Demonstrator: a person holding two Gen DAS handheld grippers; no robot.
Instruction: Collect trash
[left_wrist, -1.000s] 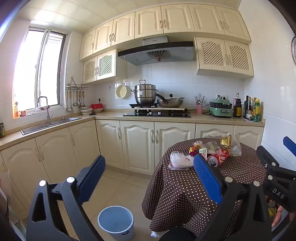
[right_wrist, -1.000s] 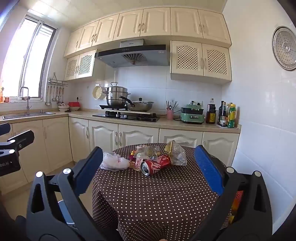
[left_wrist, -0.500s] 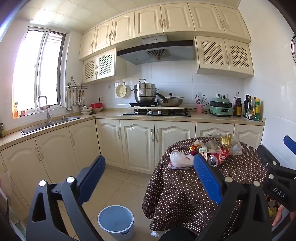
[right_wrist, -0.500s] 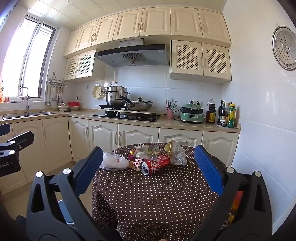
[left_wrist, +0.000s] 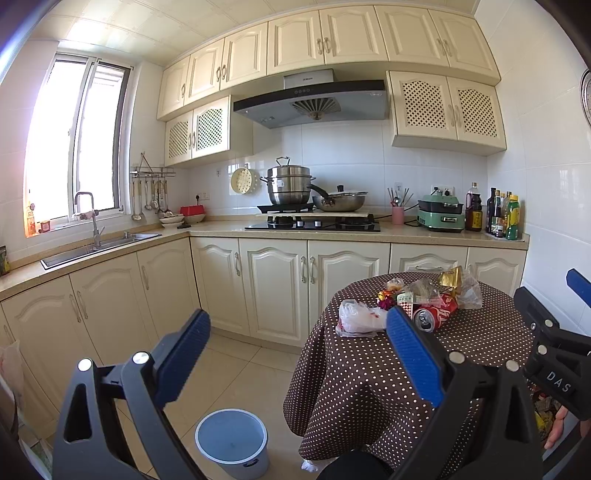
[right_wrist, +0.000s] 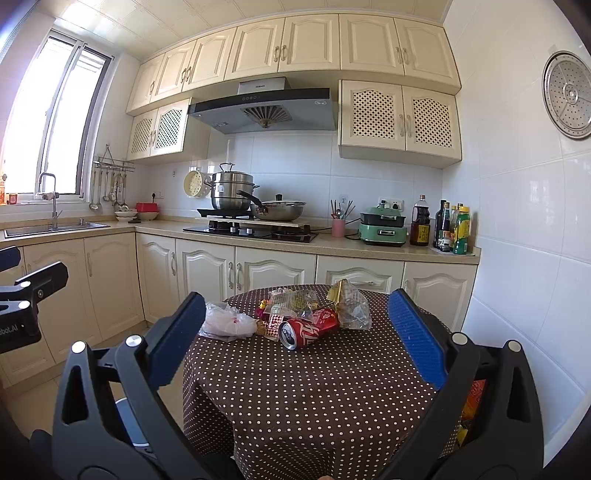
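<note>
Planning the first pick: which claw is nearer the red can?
Right. The right claw faces the red can across the table; the left claw sits off the table's left side.

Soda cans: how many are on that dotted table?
1. A red soda can lies on its side at the front of the trash pile on the table, right of the white plastic bag. Wrappers behind could hide another.

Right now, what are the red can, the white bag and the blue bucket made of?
The red can looks like thin painted metal: its end is shiny silver. The white bag looks like thin plastic film, crinkled and partly see-through. The blue bucket seems to be smooth moulded plastic with a dull sheen.
</note>
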